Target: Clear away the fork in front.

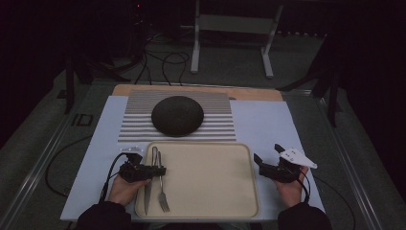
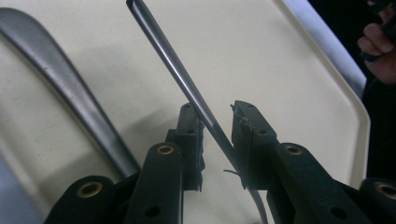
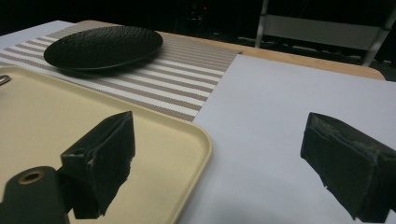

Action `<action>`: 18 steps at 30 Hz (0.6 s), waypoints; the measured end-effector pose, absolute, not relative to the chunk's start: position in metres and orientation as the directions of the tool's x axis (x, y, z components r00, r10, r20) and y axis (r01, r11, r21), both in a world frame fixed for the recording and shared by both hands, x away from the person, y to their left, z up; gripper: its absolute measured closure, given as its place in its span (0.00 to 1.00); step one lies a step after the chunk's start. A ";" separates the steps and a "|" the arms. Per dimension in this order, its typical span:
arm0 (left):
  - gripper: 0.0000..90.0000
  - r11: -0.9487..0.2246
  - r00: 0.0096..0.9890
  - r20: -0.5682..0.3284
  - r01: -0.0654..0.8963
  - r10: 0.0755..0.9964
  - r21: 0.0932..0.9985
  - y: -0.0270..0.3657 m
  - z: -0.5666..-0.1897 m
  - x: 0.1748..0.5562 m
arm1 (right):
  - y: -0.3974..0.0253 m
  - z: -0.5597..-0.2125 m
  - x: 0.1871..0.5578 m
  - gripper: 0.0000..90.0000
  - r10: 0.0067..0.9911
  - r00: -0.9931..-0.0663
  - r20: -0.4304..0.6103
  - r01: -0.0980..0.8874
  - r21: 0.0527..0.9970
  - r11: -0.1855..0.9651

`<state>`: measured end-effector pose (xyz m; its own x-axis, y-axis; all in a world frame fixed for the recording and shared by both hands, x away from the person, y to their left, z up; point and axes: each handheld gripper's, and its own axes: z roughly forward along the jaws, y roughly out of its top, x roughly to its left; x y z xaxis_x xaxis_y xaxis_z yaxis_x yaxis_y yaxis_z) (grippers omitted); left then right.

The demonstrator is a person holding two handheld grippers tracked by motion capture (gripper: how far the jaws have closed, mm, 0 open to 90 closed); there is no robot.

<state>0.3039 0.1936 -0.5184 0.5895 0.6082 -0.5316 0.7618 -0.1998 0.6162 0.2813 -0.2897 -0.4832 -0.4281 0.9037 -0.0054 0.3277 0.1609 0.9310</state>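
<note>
Left hand-held gripper [image 1: 155,170] is over the left end of the cream tray [image 1: 210,211], and its own view shows the jaws either side of a slim steel handle [image 2: 187,86] — the knife [image 1: 149,189], by its look from above, lying just beside the fork [image 1: 163,191]. There's a sliver of daylight at each pad, so the jaws are nearly closed but not yet clamped. To do this well, I'd say: square the pads on the handle and close firmly before lifting — a thin, slick handle will twist out of a loose pinch.

Right hand-held gripper [image 1: 270,160] hangs wide open with nothing in it, off the tray's right rim above the counter [image 1: 268,124].

Watch the raised tray rim and the fork alongside. There's open room across the bare tray middle, and ahead towards the dark plate [image 1: 177,115] on the striped mat [image 1: 220,129].
</note>
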 end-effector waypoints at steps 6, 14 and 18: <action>0.77 -0.200 0.565 -0.503 0.771 0.654 0.605 0.194 -0.520 0.303 | -0.290 -0.483 0.281 0.11 0.904 -0.428 -0.006 0.326 0.931 0.161; 0.68 -0.145 0.560 -0.473 0.735 0.680 0.662 0.202 -0.513 0.301 | -0.289 -0.483 0.281 0.11 0.901 -0.433 -0.009 0.325 0.931 0.165; 0.62 -0.125 0.569 -0.454 0.707 0.685 0.697 0.204 -0.507 0.300 | -0.289 -0.483 0.281 0.11 0.902 -0.432 -0.007 0.325 0.931 0.163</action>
<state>0.3003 0.2036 -0.5072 0.5691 0.6853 -0.4543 0.7066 -0.1249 0.6965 0.2808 -0.2892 -0.4827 -0.4320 0.9018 -0.0067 0.3253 0.1628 0.9315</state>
